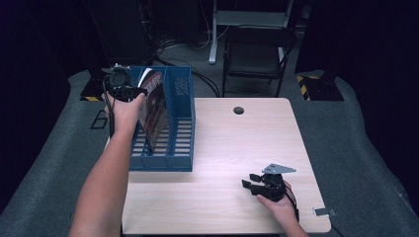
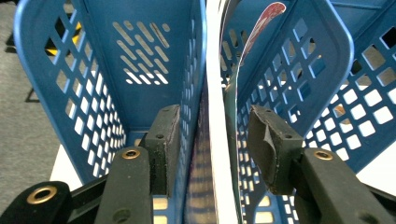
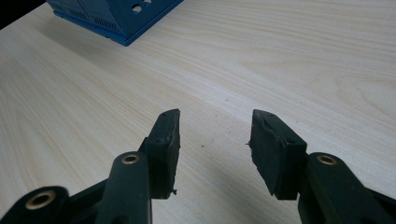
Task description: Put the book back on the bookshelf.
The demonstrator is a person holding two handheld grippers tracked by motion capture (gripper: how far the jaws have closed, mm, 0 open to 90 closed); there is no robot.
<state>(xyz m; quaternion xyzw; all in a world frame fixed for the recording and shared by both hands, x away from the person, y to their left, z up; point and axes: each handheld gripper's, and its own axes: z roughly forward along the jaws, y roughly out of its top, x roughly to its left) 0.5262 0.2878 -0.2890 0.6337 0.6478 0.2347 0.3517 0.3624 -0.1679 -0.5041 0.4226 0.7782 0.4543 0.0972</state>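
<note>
Left gripper is sitting over the top of the blue perforated plastic file rack, jaws spread apart with the thin glossy magazine with the red-and-dark cover standing on edge between them. The pads sit a bit off it on both sides, so it's let go, not pinched. The magazine is in the rack's middle slot, hugging the divider wall on the near-jaw side and leaning a little at the top.

For doing this bit well, I'd say lift the tool straight up along the line of the pages, jaws kept wide, so neither pad drags the cover or snags the rack's lattice. The curled top corner looks like the thing most likely to catch.

From the high view, the left gripper is at the rack's far end, forearm stretched long across the table edge, hand cupped behind the tool.

Right gripper is just parked low over the pale wood-grain tabletop, jaws apart and holding nothing, well away from the rack, hand resting near the table's front.
</note>
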